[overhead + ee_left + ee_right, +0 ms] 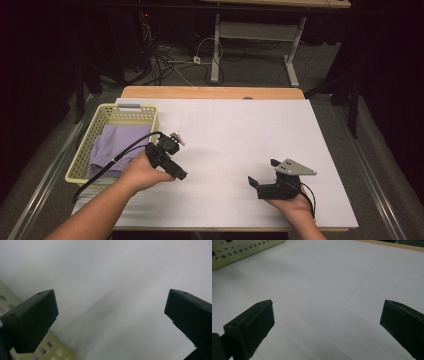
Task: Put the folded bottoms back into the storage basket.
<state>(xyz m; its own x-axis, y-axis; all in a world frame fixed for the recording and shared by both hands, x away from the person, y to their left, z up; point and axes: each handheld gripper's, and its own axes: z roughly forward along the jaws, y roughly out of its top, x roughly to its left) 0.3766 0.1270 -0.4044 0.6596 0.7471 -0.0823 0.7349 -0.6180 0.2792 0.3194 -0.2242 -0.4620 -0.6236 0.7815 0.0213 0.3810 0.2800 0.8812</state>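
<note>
resting low over the white tabletop (235, 135), the left tool (176, 159) sits just beside the basket (107, 116), its jaws spread wide and holding nothing. the right tool (264, 176) is well apart near the front right, jaws also released and empty. a purple cloth (116, 147) lies inside the pale yellow basket at the left edge.

Basket (131, 114) (purple cloth (114, 149) inside)

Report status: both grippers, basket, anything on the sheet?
Left gripper open, empty, beside basket. Right gripper open, empty, over white sheet. Purple cloth lies in basket. Nothing between the grippers.
</note>
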